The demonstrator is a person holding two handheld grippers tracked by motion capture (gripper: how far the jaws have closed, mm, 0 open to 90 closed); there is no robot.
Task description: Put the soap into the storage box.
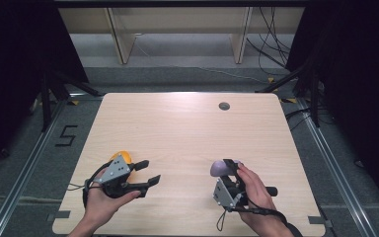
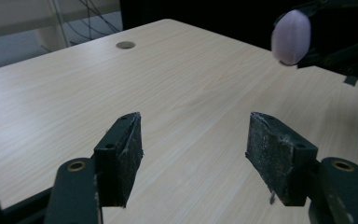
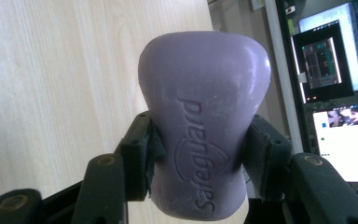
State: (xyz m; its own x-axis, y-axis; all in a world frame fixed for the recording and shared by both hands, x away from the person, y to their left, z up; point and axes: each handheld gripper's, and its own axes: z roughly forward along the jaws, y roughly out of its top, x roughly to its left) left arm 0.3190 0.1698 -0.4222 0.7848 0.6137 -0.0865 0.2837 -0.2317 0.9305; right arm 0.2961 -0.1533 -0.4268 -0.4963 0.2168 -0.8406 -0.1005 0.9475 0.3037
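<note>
Your right tool (image 1: pixel 231 165) is clamped on the purple soap bar (image 3: pixel 204 121), and the bar is lifted clear of the surface (image 1: pixel 187 133), near its front right part. In the right gripper view the pads bite the bar's narrow waist, one on each side, with the embossed brand face turned to the camera.

Your left tool (image 1: pixel 148 173) stands open with nothing between the jaws (in the left gripper view the pads (image 2: pixel 121 158) frame bare wood). It hangs over the front left of the surface, and an orange-yellow object (image 1: pixel 123 156) lies just behind it, partly hidden by the tool body; you cannot tell what it is.

Risks, as a judgement:
- Soap is smooth, and the grip sits on a tapering waist. A sharp swing or tilt could let the bar slide out along its length.
- Squeeze harder and the pads may dent or gouge it.
- If you pass it to the left tool, the open jaws may knock the free end and twist the bar in the grip.

Orientation: the bar's long axis runs straight out along the right tool's jaws, and the broad rounded end points away from your hand, toward the far side of the surface. The other end sits low between the jaws.
</note>
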